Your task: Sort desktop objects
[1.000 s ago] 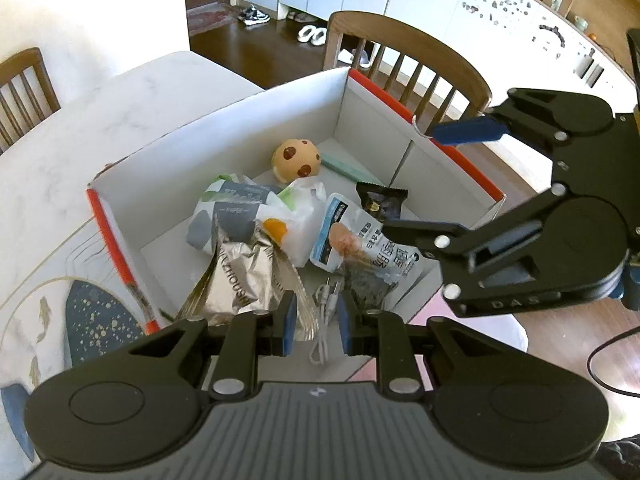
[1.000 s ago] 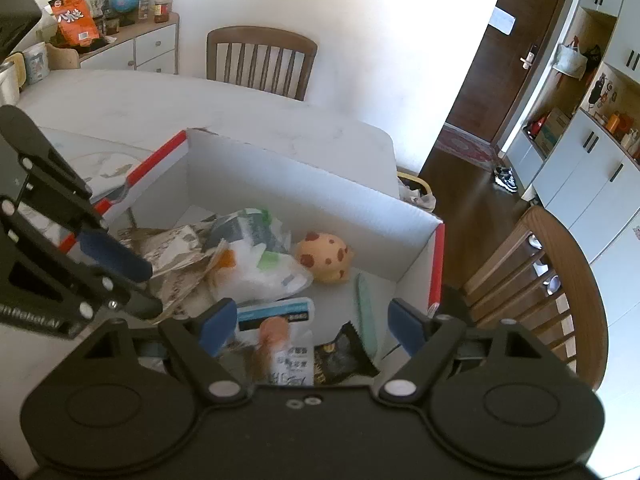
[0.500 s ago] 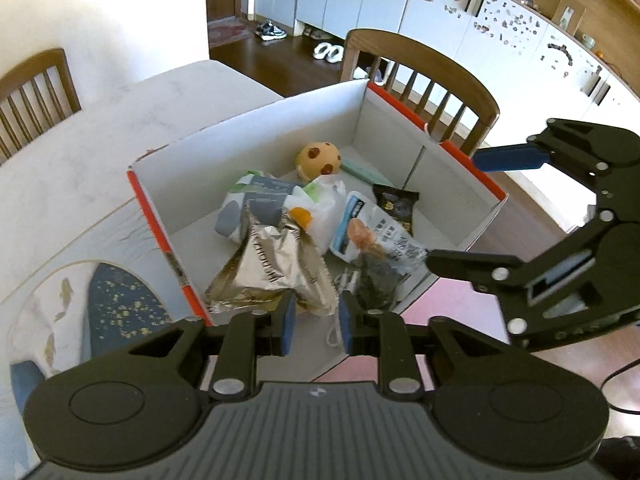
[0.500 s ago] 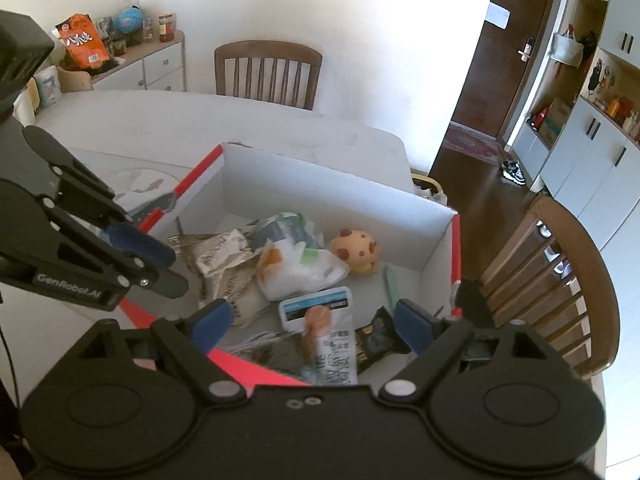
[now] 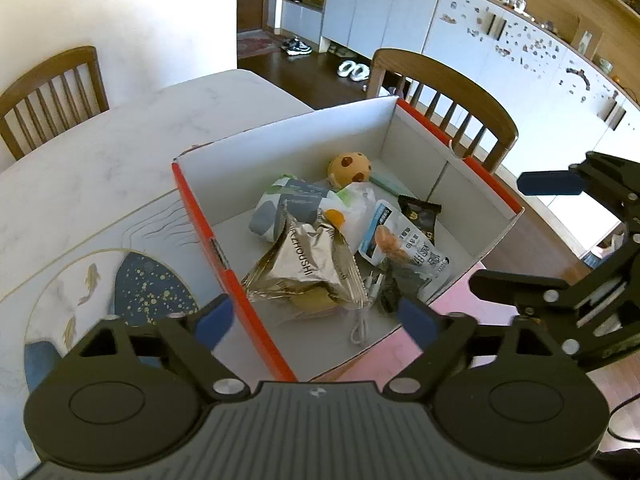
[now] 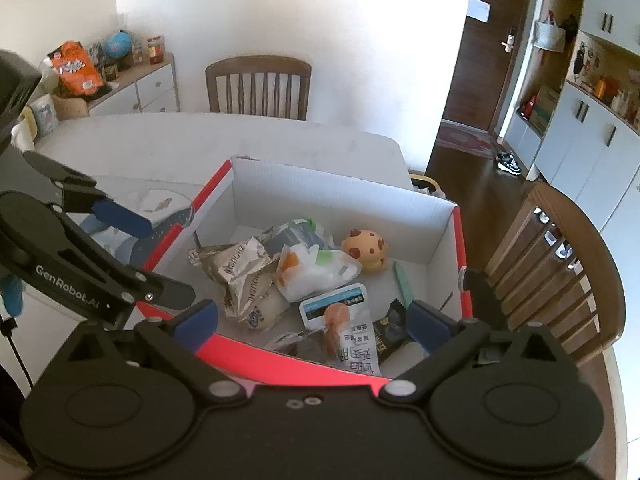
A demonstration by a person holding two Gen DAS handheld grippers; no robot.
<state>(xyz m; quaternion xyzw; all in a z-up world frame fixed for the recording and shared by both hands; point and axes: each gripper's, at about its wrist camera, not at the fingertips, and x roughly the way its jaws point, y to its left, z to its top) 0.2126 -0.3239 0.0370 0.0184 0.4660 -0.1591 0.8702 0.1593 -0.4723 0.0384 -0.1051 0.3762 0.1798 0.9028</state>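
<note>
Left wrist view: the left tongs (image 5: 318,322) are opening, their blue pads wide apart with nothing between them, held over the near corner of the box (image 5: 208,236), a white carton with red-edged walls. All the desktop things lie heaped inside it: a silver foil packet (image 5: 308,268) nearest, a white cable (image 5: 362,320) beside it, a white snack bag (image 5: 404,246), a black sachet (image 5: 420,216), a crumpled wrapper (image 5: 280,204) and a spotted yellow toy (image 5: 350,166) at the far end. Likely the heap is there because the box serves as the collecting bin. The right tongs (image 5: 532,232) hang off the box's right side, spread and empty.

Right wrist view: the right tongs (image 6: 314,320) are opening too, gripping nothing, above the box's near red edge (image 6: 280,364). The left tongs (image 6: 148,256) stand at the left, jaws wide. A green strip (image 6: 400,278) lies by the box's right wall.

The bench (image 6: 200,140) is pale marble-look, with a fish-patterned mat (image 5: 100,280) beside the box. Wooden chairs (image 6: 258,88) surround it; white cabinets (image 5: 400,12) and dark wood flooring lie beyond.
</note>
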